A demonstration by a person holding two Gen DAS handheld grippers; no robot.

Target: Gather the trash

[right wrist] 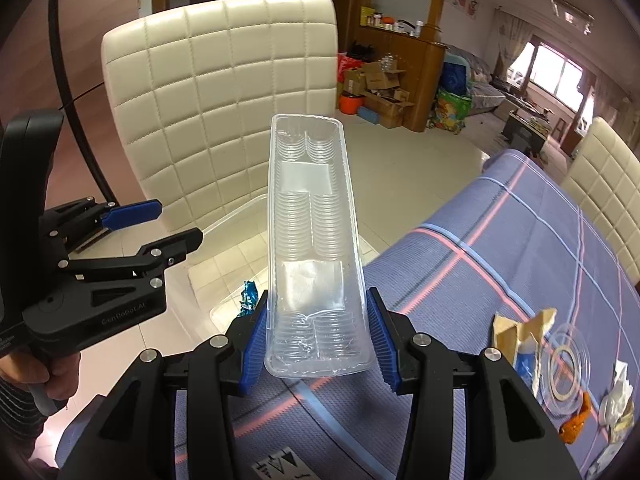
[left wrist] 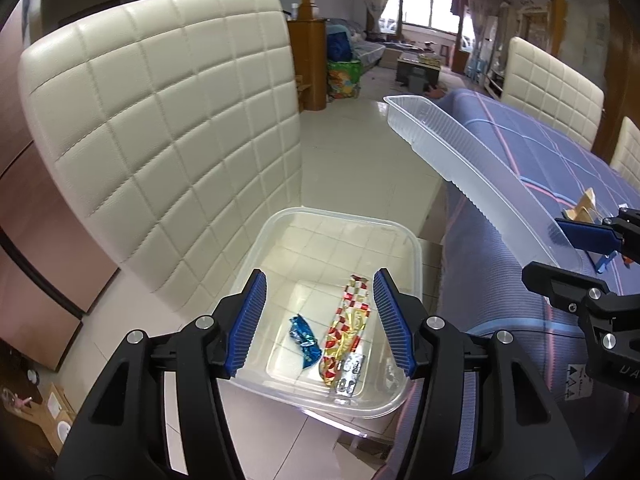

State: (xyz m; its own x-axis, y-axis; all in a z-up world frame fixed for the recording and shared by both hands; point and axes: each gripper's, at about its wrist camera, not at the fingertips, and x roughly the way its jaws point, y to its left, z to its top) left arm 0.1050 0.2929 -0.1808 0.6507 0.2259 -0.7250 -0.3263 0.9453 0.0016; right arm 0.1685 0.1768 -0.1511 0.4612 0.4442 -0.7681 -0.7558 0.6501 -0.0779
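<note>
The chair fills the upper left of the left wrist view, its quilted back behind the seat; the table, under a purple checked cloth, takes the lower right of the right wrist view. On the seat, lower centre of the left view, sits the bin, a clear square tub holding a red-and-gold wrapper, a blue wrapper and a foil blister near its front wall. The tray, a long clear ribbed piece of packaging, runs up the middle of the right view and juts past the table edge toward the chair. The right gripper pinches the tray across its near end, both pads pressed to its side walls. The left gripper hangs over the bin with its jaws spread and nothing between them. More scraps lie at the lower right of the right view, on the cloth. The step in hand looks to be dropping the tray into the bin. To do it well, carry the tray's far end over the bin's middle before letting go, since the tray seems longer than the bin is wide; tilt it nose-down so it slides in corner to corner. Thin walls flex, so squeeze no harder. The left gripper should clear the opening first.
</note>
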